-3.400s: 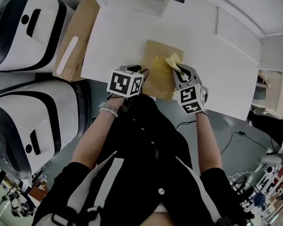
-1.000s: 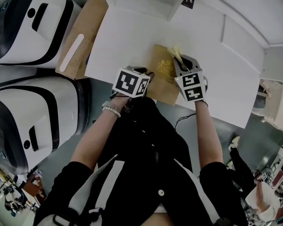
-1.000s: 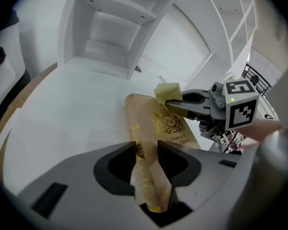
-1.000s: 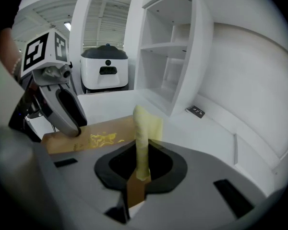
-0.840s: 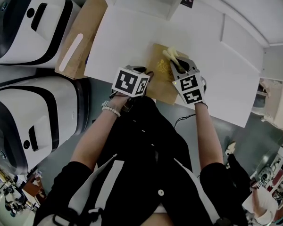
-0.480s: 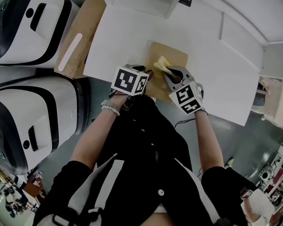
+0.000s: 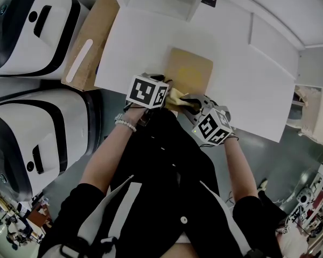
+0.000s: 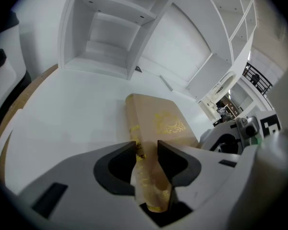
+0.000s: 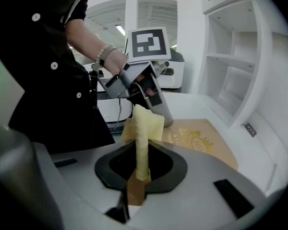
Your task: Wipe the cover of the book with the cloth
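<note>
Sweeping down and left now, carrying the pale yellow folded cloth (image 7: 176,98) from the upper right of the cover a second ago to its lower left edge in the head view. Pinching that cloth firmly in the right gripper (image 9: 141,159), jaws pressed together on the strip, loose end standing out ahead for wiping. Clamping the lower left edge of the flat brown hardcover book (image 7: 189,70) in the left gripper (image 8: 146,153), jaws closed on the board, most likely pinning it against sliding under the strokes. Keeping the book flat on the white tabletop (image 7: 134,42), centre frame, gold emblem facing up, close to the table's lower edge. Crowding right beside the left gripper at this end, so probably running out of room down-left. Leaving open cover toward the upper right for a return stroke, with bare white table beyond it. Minding the table's lower edge just below the book.
</note>
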